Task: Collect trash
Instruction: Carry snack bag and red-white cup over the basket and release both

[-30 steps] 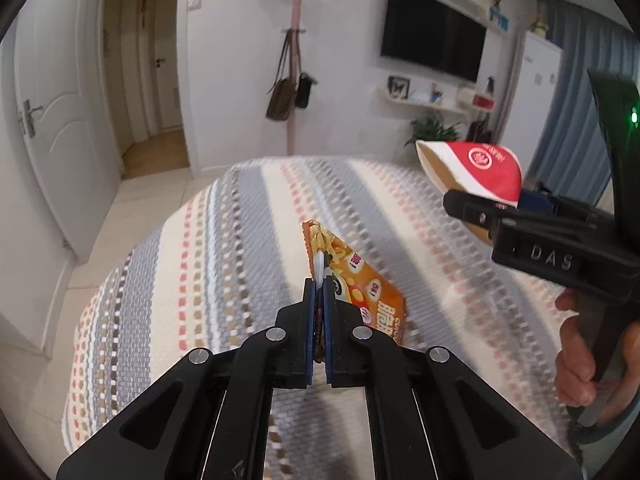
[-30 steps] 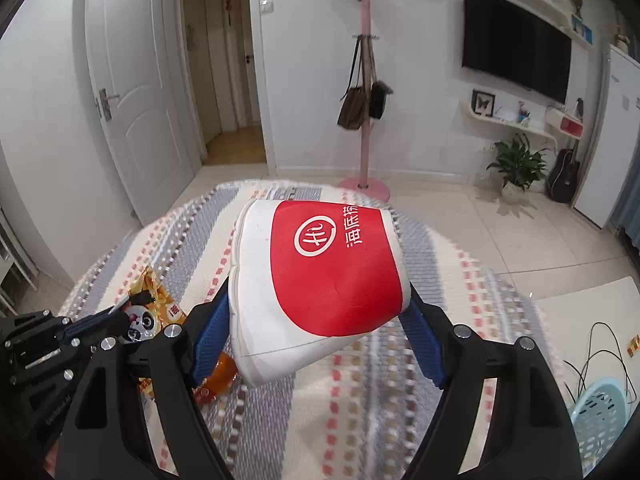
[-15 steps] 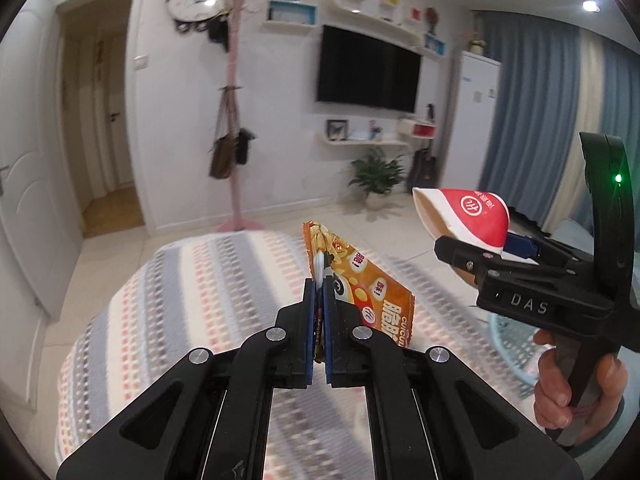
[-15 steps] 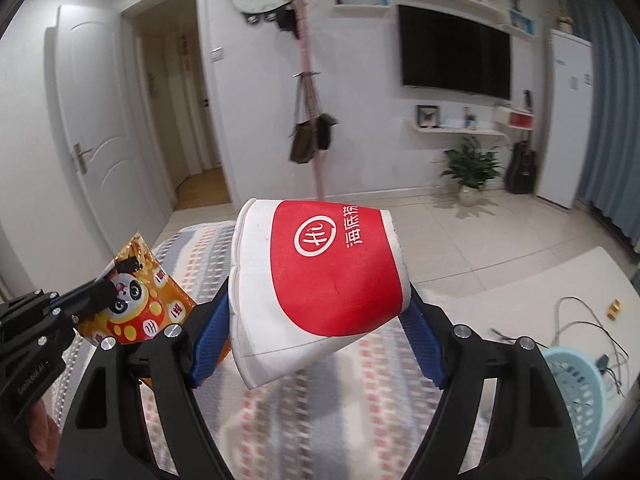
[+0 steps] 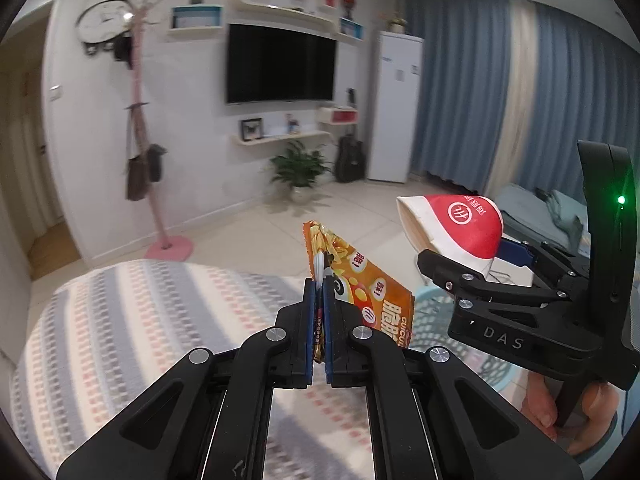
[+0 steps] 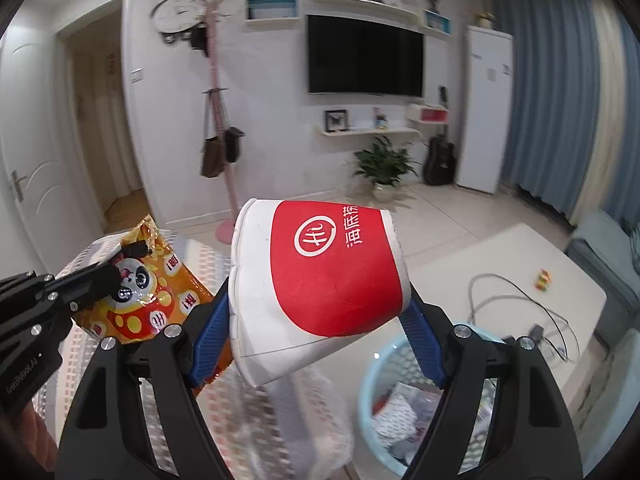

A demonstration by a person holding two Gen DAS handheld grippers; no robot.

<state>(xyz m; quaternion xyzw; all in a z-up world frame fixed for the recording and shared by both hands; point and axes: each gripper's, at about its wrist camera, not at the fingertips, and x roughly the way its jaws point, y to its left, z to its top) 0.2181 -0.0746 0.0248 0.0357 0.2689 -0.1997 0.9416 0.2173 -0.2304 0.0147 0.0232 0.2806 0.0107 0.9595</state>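
Right wrist view: right gripper (image 6: 316,320) grasps a red-and-white paper cup (image 6: 320,280) sideways, left gripper (image 5: 319,320) pinches an orange snack bag (image 5: 360,288) by its edge, both held near the blue basket (image 6: 400,364), presumably for dropping.

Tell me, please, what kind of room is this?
Probably a home living room: a black flat television on the white wall, a pink coat stand with hanging bags, and a green potted plant.

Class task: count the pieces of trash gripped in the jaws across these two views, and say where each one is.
2. An orange snack bag is pinched in the left gripper. A red-and-white paper cup lies sideways in the right gripper. More trash lies in the blue basket below, not gripped.
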